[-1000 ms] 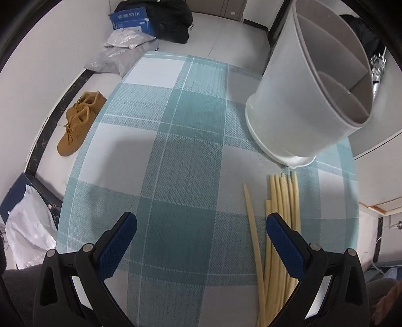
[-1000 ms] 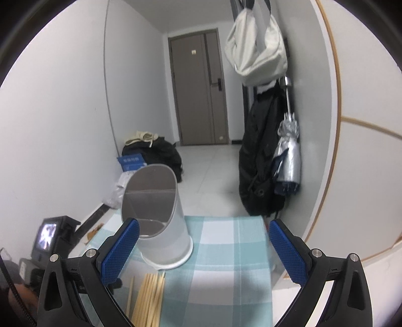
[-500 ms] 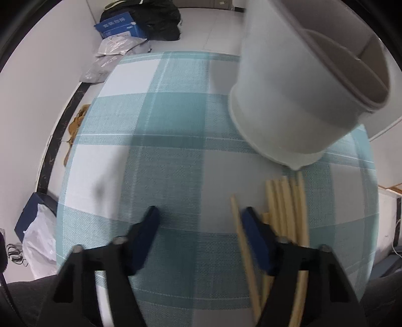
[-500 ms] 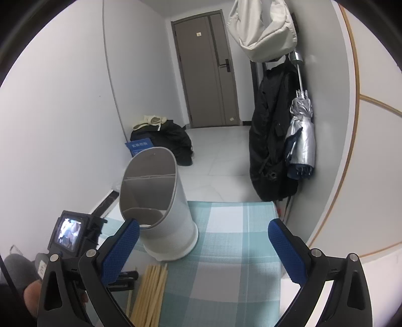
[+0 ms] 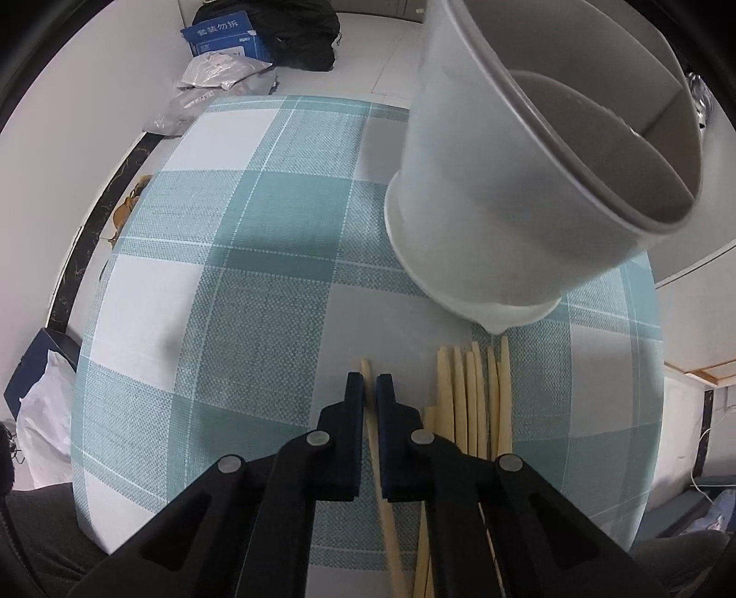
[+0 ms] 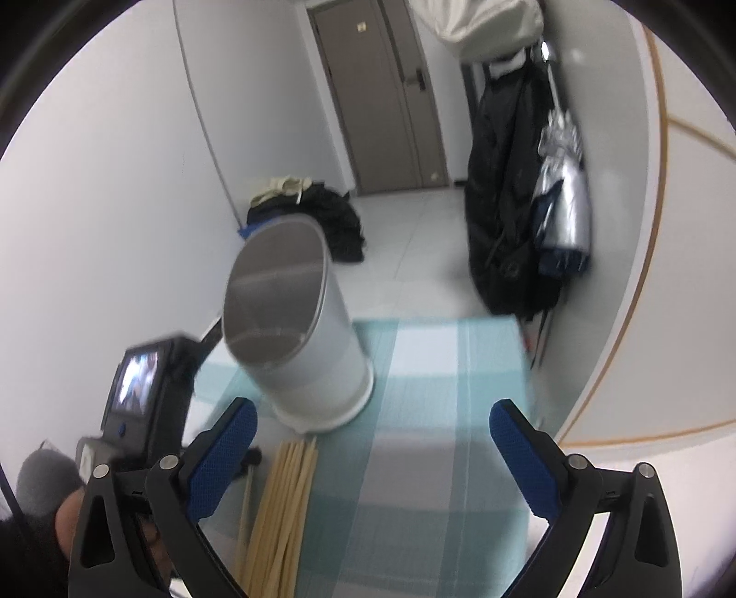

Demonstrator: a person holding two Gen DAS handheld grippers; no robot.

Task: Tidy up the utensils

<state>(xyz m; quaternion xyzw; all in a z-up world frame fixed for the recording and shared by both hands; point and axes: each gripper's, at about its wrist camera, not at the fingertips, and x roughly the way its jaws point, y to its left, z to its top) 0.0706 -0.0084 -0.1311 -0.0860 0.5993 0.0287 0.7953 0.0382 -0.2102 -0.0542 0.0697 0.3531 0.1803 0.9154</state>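
My left gripper [image 5: 371,384] is shut on a single pale chopstick [image 5: 367,370] that lies apart, left of a bundle of several chopsticks [image 5: 474,405] on the teal checked tablecloth [image 5: 239,257]. A white divided utensil holder [image 5: 529,184] stands just beyond the bundle. In the right wrist view the holder [image 6: 299,331] stands ahead left, with the chopsticks [image 6: 285,497] in front of it. My right gripper [image 6: 372,455] is open and empty above the cloth. The left gripper's body [image 6: 147,391] shows at the left there.
The table's left edge [image 5: 92,294] drops to the floor, where a blue box [image 5: 225,37], plastic bags [image 5: 211,78] and a black bag [image 5: 294,32] lie. Dark coats [image 6: 506,193] and a folded umbrella [image 6: 563,198] hang by the wall beyond the table's far right corner.
My left gripper has moved right and closed its fingers on the single chopstick. My right gripper has shifted slightly, staying open.
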